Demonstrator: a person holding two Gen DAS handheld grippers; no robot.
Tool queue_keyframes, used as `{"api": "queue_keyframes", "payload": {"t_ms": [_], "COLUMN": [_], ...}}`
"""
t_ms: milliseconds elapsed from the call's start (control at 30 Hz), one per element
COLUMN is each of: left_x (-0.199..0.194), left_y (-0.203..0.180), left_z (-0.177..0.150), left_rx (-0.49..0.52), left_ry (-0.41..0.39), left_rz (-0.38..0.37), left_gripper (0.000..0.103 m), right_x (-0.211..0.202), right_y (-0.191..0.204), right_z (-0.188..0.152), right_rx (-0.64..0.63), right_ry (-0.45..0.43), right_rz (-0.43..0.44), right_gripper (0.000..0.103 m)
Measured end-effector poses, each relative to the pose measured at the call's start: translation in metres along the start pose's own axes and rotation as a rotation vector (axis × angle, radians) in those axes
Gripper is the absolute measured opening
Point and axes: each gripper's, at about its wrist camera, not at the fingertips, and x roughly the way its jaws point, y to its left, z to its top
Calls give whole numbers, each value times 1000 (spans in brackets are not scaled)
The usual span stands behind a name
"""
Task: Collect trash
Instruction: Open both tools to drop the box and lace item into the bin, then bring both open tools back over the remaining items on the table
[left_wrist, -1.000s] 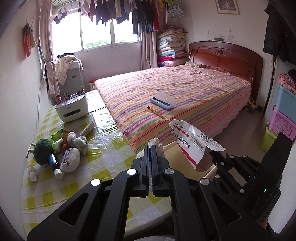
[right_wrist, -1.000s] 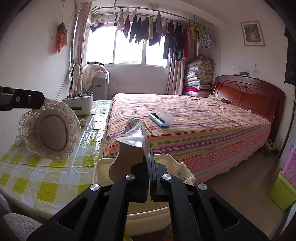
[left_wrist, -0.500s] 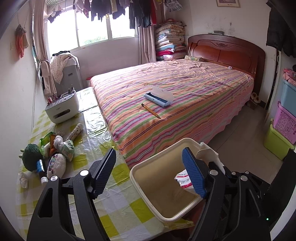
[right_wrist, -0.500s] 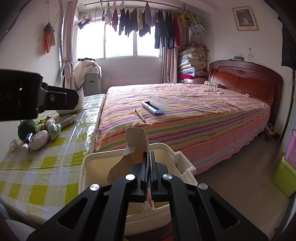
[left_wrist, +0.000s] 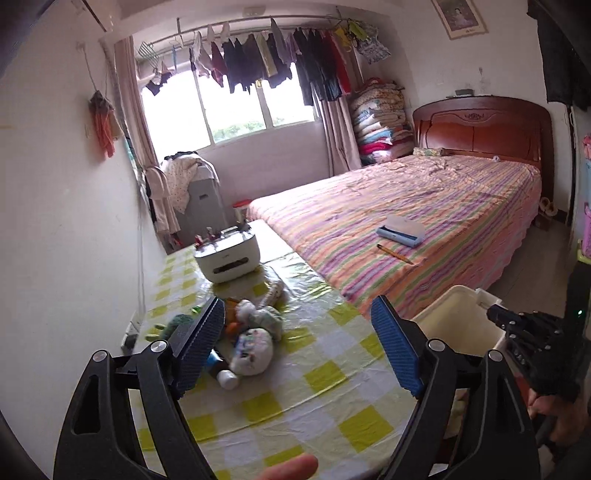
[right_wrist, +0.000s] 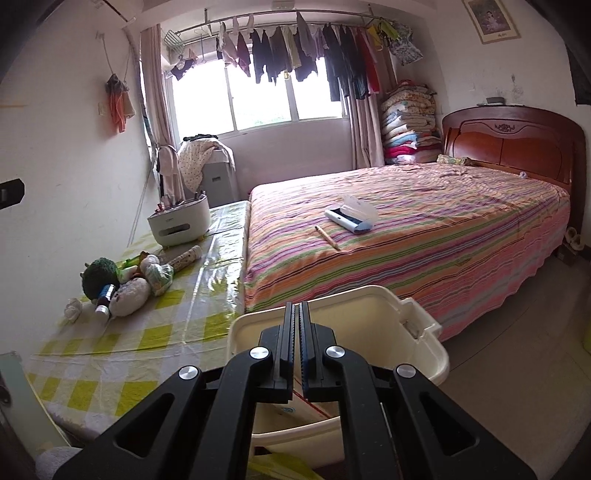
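1. Trash bin (right_wrist: 424, 325), cream plastic, at the near corner between tabletop (left_wrist: 317, 373) and striped bed (right_wrist: 424, 229); cardboard piece with a red line lying inside, seen under the right gripper.
2. Left gripper (left_wrist: 295, 350) released, jaws opening wide with nothing between the blue pads, only checkered tabletop cloth behind them.
3. Right gripper (right_wrist: 296, 347) clenched, jaws pressed together over the bin's opening, nothing visibly pinched between them.
4. Pile of trash (left_wrist: 251, 332) on the tabletop toward the wall: broccoli-like green lump (right_wrist: 99, 275), crumpled white wrappers, small bottle with a blue label (right_wrist: 105, 295), tube (right_wrist: 184, 258), wad of tissue (right_wrist: 72, 309) just beside.
5. White storage box (right_wrist: 179, 223) farther back on the tabletop, near the window.
6. Pencil (right_wrist: 327, 237) and blue-and-white case (right_wrist: 351, 215) lying near each other on the bed.
7. Fingertip (left_wrist: 291, 467) visible at the lower edge of the left view.
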Motion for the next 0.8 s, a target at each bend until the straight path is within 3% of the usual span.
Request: {"api": "queue_keyframes", "payload": {"t_ms": [67, 167, 267, 333, 433, 633, 700, 800], "left_x": [27, 62, 81, 90, 87, 41, 27, 13], "left_y": [25, 58, 65, 60, 55, 103, 117, 127], "left_z": [-17, -47, -76, -90, -103, -114, -117, -120], "left_rx": [21, -91, -164, -163, -159, -427, -483, -487], "left_ry": [100, 195, 265, 277, 250, 114, 93, 77], "left_rz": [61, 111, 11, 18, 62, 164, 185, 237], "left_gripper": [88, 86, 86, 86, 87, 88, 88, 88], "right_x": [10, 16, 23, 25, 39, 82, 84, 81], "right_y": [39, 94, 125, 140, 170, 244, 256, 264], "right_z": [2, 4, 3, 4, 20, 32, 28, 25], "right_rx": [-7, -70, -95, -112, -179, -306, -327, -348], "right_ry": [42, 20, 26, 23, 58, 172, 158, 98], "right_rz": [184, 268, 301, 289, 186, 109, 88, 42], "right_gripper": [3, 3, 3, 3, 3, 3, 3, 3]}}
